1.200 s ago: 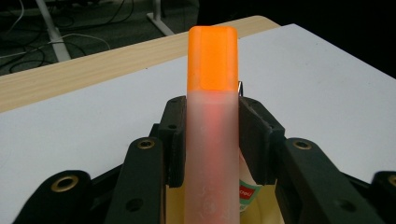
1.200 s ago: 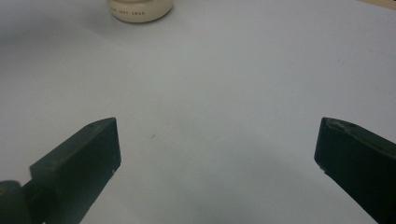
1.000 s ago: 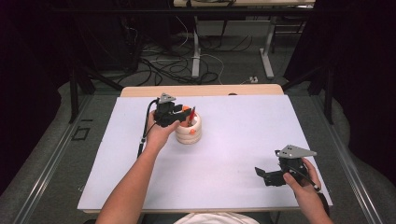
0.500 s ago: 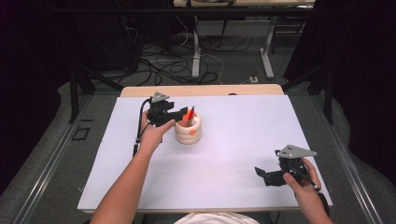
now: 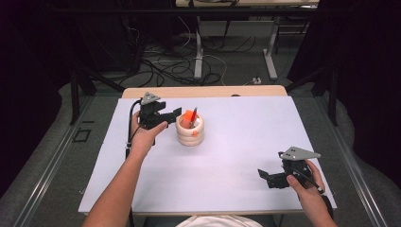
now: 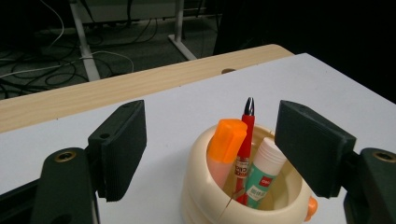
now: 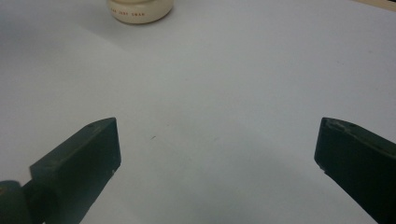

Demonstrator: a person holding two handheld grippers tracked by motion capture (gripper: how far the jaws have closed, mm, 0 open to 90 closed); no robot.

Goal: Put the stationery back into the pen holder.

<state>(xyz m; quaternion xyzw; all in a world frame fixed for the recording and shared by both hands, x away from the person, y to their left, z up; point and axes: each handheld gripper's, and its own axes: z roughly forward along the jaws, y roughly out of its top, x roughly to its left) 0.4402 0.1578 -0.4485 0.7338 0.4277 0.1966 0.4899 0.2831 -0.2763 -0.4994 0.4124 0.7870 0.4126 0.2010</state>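
A cream ringed cup (image 5: 191, 134) stands on the white table (image 5: 236, 156), left of centre. It holds an orange-capped marker (image 6: 227, 140), a red pen (image 6: 246, 128) and a glue stick with a green label (image 6: 264, 170), all upright. My left gripper (image 5: 174, 113) hovers just left of the cup, open, its jaws level with the rim and touching nothing; in the left gripper view (image 6: 212, 128) the cup sits between and beyond them. My right gripper (image 5: 265, 178) rests open near the front right of the table, with bare table between its jaws (image 7: 219, 140).
The cup's base (image 7: 140, 9) shows far off at the top of the right gripper view. A strip of bare wood (image 5: 203, 91) runs along the table's far edge. Behind it the floor holds cables and desk legs (image 5: 198, 52).
My left gripper has drawn back to the left, away from the cup's mouth, and the red pen now stands in the cup. The right gripper has stayed still.
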